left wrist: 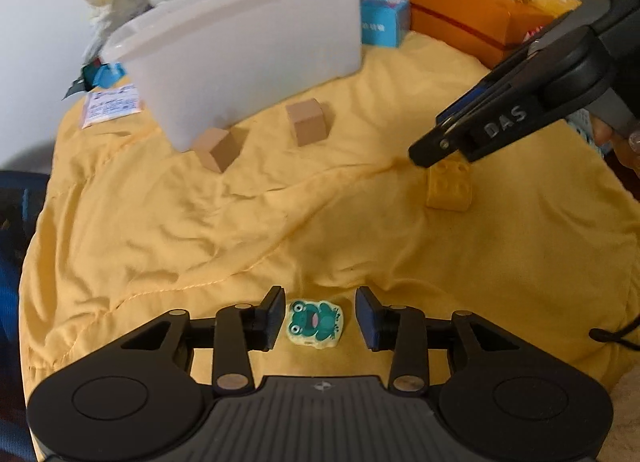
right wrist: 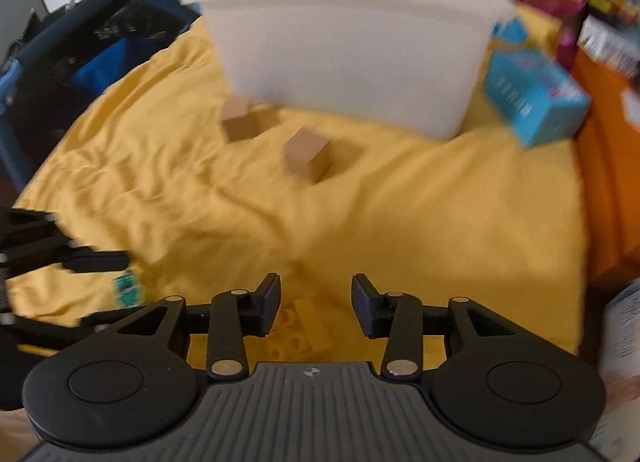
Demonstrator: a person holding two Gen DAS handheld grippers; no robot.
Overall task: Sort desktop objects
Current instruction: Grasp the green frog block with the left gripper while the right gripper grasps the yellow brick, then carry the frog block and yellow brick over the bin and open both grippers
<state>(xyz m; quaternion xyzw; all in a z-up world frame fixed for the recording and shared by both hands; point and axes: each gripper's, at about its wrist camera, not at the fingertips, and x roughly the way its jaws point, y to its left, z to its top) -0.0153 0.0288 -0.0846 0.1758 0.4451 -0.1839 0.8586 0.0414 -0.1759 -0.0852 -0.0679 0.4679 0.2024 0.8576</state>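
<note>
- A rumpled yellow cloth (left wrist: 280, 221) covers the surface, with creases and a stitched seam running across it.
- Behind it stands a plain pale wall (left wrist: 36, 21), evenly lit.
- A blue and black chair (right wrist: 100, 45) stands beside the surface's edge, blurred in the right wrist view.
- An orange box (left wrist: 472, 17) and a blue carton (right wrist: 536, 101) lie among blurred clutter along the far side.
- The light is soft, with faint shadows.
</note>
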